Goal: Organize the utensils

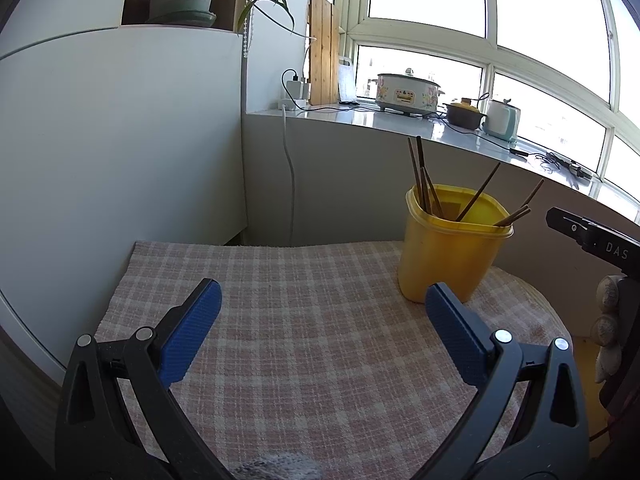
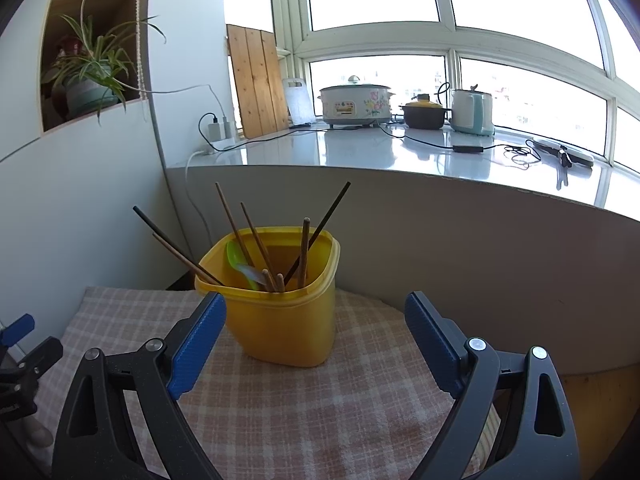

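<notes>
Right wrist view shows the right gripper [image 2: 314,340] spread wide and empty, like the left gripper [image 1: 322,330], just before the yellow holder [image 2: 276,300] on the checked cloth [image 2: 320,420], where chopsticks [image 2: 256,240] and a green spoon [image 2: 240,264] stand gathered, seemingly already sorted.

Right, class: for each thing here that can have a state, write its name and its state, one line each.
Left gripper: open, empty.
Right gripper: open, empty.
Yellow container: upright on the checked cloth, no lid.
Chopsticks: standing in the container, leaning apart.
Green spoon: inside the container.
Cooker: lid on.
Brown pot: lid on.
</notes>
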Demonstrator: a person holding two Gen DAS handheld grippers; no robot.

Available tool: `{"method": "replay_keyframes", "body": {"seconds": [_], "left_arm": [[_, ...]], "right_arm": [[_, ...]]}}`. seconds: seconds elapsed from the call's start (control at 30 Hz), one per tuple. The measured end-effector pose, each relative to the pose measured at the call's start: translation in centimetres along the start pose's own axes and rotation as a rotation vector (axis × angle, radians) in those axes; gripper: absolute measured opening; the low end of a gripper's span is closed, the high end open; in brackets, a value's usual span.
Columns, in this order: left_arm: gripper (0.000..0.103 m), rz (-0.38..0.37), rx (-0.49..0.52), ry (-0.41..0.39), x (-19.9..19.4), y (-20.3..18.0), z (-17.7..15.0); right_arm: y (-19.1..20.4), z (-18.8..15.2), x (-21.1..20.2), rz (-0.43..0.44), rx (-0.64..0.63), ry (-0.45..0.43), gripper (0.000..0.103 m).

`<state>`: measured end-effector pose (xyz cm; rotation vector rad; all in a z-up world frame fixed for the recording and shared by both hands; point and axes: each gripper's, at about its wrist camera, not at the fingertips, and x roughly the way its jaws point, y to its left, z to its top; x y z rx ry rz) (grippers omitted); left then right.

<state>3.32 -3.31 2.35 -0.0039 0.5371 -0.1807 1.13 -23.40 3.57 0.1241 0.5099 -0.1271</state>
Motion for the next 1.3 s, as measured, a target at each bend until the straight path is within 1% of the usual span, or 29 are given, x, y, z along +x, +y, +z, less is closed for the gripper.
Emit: {"method": "replay_keyframes", "body": {"seconds": [0.77,1.07,1.2,1.3], "left_arm": [[0.103,0.004,0.007,0.006,0.1,0.2,-0.3],[0.103,0.038,0.001,-0.002,0.5,0.9,-0.5],[0.103,0.059,-0.004,0.003,0.5,1.4,-0.5],[0.103,0.061,-0.012,0.013,0.6,1.7,-0.6]], "right_arm": [[0.0,-0.3,0.1,0.001,-0.001,0.008,0.091],[-0.4,-0.6,0.3,0.001,0.015,0.017,0.091],[-0.4,-0.6,0.3,-0.003,0.016,0.016,0.091],[-0.4,-0.7,0.4,-0.007,0.019,0.02,0.091]]}}
